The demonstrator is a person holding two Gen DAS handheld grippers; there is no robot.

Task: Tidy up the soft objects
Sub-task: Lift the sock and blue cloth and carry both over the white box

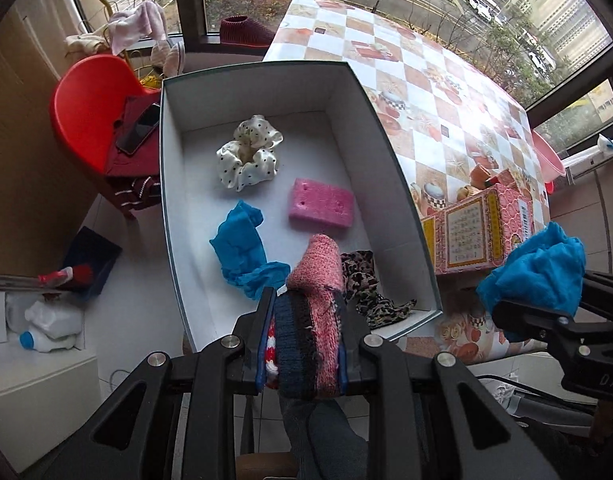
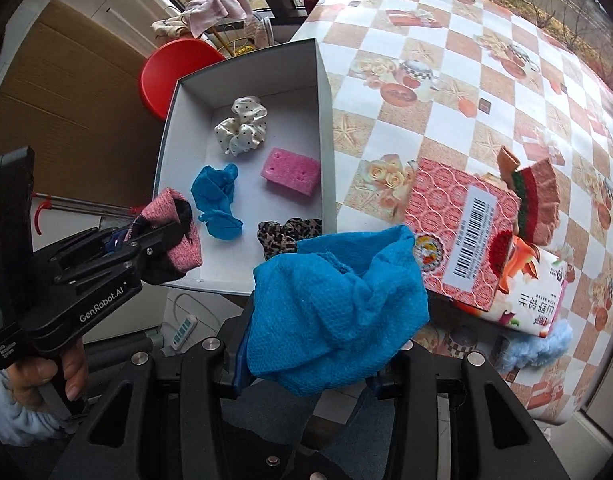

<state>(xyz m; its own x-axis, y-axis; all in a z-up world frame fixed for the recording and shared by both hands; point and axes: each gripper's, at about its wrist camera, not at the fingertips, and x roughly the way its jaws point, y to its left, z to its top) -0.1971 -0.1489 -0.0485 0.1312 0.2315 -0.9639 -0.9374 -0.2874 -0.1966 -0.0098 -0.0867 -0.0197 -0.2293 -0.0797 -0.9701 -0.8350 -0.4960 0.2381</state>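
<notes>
Here, left tongs [image 1: 302,344] around knit sock [image 1: 318,280], right tongs [image 2: 306,364] (pads hidden) around blue cloth [image 2: 334,312].

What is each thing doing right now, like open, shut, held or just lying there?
Box: open, no lid on it.
Scrunchie: lying in box.
Sponge: lying flat in box.
Blue glove: crumpled in box.
Leopard cloth: lying in box.
Sock: clamped by left gripper.
Blue cloth: clamped by right gripper.

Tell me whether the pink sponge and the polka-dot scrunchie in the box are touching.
Apart. The left wrist view shows bare white box floor between the pink sponge and the polka-dot scrunchie; the right wrist view shows the same gap.
</notes>
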